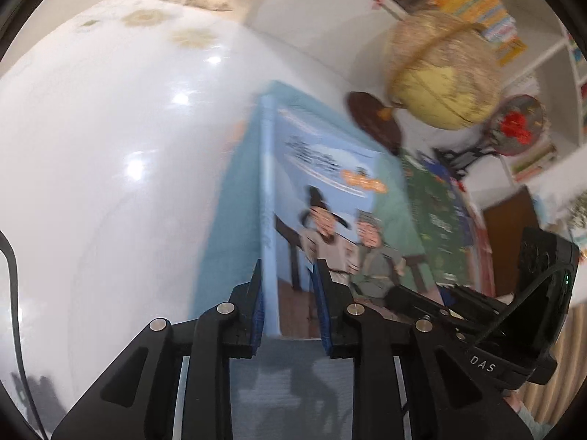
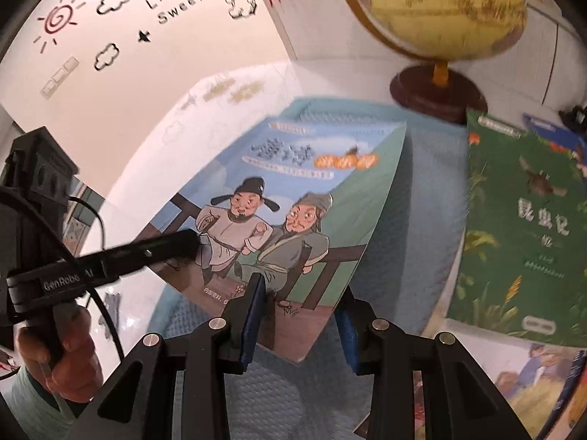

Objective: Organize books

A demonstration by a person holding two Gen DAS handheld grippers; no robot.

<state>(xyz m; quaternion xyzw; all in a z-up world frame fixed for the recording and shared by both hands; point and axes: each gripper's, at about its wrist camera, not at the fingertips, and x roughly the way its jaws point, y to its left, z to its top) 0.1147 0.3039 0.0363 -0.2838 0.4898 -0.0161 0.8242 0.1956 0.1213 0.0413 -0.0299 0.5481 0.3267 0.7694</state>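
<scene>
A thin picture book with two cartoon men on its cover hangs tilted above a blue mat. My left gripper straddles the book at its light blue spine, one pad against the spine and the other on the cover. From the right wrist view, its upper finger lies flat across the cover. My right gripper brackets the book's near corner. Its left pad overlaps the cover, while mat shows between the book's edge and the right pad.
A green book lies to the right on other books. A yellow globe on a dark round base stands behind the mat. The mat sits on a glossy white tabletop. A bookshelf fills the far right.
</scene>
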